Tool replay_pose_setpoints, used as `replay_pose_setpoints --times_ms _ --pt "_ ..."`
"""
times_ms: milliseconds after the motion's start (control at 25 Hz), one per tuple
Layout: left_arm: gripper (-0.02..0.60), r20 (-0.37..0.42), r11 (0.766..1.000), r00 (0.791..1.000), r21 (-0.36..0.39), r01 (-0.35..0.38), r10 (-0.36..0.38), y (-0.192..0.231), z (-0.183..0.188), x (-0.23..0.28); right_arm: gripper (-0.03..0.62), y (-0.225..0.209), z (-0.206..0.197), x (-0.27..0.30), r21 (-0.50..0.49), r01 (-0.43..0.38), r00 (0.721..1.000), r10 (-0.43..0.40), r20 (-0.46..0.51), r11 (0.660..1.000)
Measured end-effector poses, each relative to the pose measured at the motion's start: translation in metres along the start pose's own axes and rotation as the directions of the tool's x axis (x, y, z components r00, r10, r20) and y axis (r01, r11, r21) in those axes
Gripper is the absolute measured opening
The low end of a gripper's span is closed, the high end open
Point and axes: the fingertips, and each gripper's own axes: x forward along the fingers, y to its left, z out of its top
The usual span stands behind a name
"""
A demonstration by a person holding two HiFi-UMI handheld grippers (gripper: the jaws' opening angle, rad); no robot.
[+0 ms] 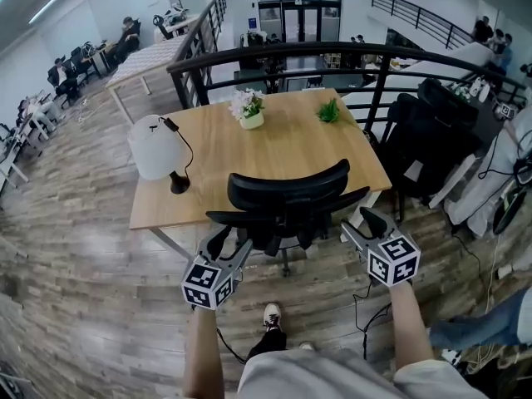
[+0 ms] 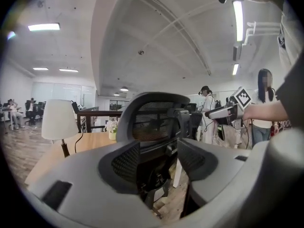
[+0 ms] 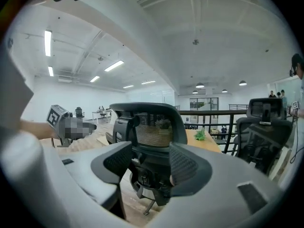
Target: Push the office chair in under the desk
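Showing the office chair standing at the near edge of the worktop, backrest turned toward the person.

Hovering just behind the chair's armrest on the person's left: left hand-held gripper, jaws standing wide, gripping nothing, framing the mesh backrest between them in the left gripper view.

Hovering just behind the chair's other armrest: right hand-held gripper, jaws likewise standing wide and empty, framing the backrest and the parts beneath it.

Leaving unclear whether either gripper is touching the chair.

Resting on the worktop beyond the chair: white lamp to its left, flower pot straight behind it, green plant behind and to its right.
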Motion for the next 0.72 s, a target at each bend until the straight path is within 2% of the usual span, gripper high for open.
replay_pose_setpoints --times_ms 200,440,600,720 --pt "0.265 0.010 1.000 1.000 0.021 0.018 -0.018 -0.040 0.009 -0.021 0.259 0.029 0.003 -0.031 0.007 -0.048 0.999 0.048 0.023 0.999" --pt "0.216 0.030 0.999 0.998 0.030 0.046 -0.046 -0.078 0.028 -0.039 0.214 0.047 0.014 -0.063 0.023 -0.037 0.999 0.036 0.039 0.999" --pt "0.214 0.056 0.997 0.996 0.044 0.064 -0.066 -0.095 0.046 -0.047 0.173 0.061 0.025 -0.078 0.018 -0.036 0.998 0.035 0.051 0.999" --pt "0.192 0.058 0.997 0.997 0.067 0.044 -0.048 -0.096 0.054 -0.049 0.155 0.067 0.032 -0.082 0.010 -0.039 0.997 0.038 0.070 0.999"
